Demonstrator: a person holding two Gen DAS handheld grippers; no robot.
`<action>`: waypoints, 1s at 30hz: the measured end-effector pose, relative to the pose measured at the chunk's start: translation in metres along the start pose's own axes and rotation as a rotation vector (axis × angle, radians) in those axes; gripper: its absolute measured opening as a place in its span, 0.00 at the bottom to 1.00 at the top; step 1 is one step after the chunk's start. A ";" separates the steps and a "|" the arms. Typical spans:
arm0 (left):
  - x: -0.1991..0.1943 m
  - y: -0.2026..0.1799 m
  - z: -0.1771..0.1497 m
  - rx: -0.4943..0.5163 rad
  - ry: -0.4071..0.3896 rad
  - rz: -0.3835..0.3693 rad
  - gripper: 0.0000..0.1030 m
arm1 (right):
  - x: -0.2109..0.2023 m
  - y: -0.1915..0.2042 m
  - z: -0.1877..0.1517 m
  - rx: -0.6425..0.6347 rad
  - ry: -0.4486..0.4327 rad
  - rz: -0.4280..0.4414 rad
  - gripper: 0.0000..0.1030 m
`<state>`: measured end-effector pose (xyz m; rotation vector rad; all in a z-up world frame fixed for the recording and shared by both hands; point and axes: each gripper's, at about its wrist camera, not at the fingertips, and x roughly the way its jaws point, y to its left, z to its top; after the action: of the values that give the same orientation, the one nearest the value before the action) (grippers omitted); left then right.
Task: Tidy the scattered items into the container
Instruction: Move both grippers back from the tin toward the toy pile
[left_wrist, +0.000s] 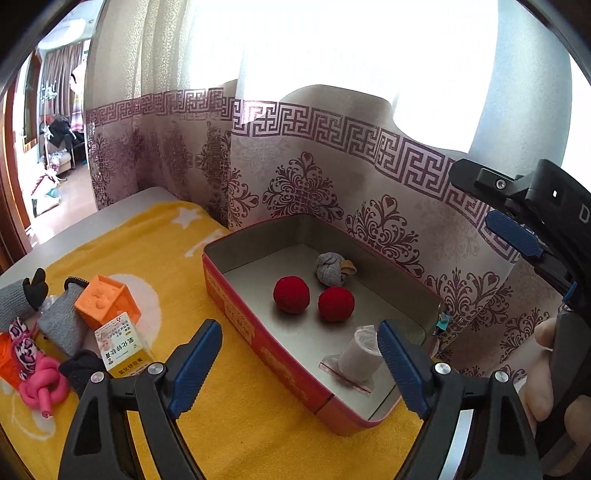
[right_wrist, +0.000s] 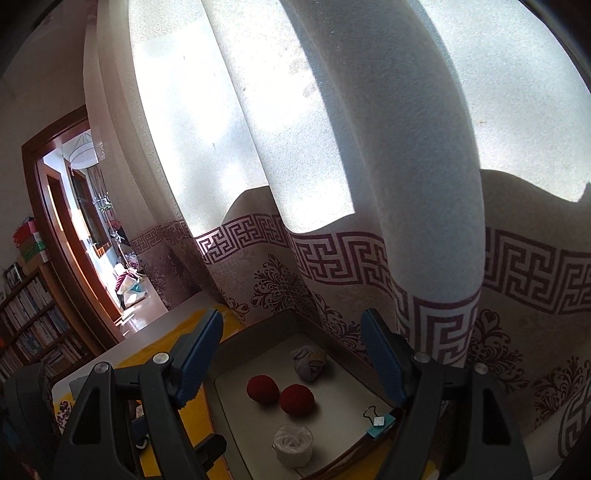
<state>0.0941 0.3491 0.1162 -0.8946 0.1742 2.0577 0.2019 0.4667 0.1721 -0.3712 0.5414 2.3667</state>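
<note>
Four items sit in container; rest piled on worktop at left, e.g. orange block. We've left hand-held gripper & right hand-held gripper both spread, empty. Risk: knotted pink cord drags neighbours; box slips.

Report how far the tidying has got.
Done: two red balls, a grey bundle, a bagged white roll and a binder clip lie in the tin. In hand: nothing; both grippers are open and empty. Left: the orange block, yellow box, pink rope and grey pouches on the blanket.
</note>
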 end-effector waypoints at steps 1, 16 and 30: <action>-0.001 0.008 -0.002 -0.021 0.010 0.024 0.85 | 0.000 0.001 -0.001 -0.002 0.002 0.001 0.78; -0.064 0.146 -0.045 -0.297 -0.039 0.231 0.85 | 0.012 0.041 -0.030 -0.109 0.076 0.083 0.78; -0.077 0.227 -0.076 -0.485 -0.043 0.354 0.85 | 0.028 0.095 -0.079 -0.269 0.200 0.210 0.78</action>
<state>-0.0093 0.1256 0.0668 -1.1733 -0.2168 2.5025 0.1271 0.3792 0.1192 -0.7085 0.3655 2.6308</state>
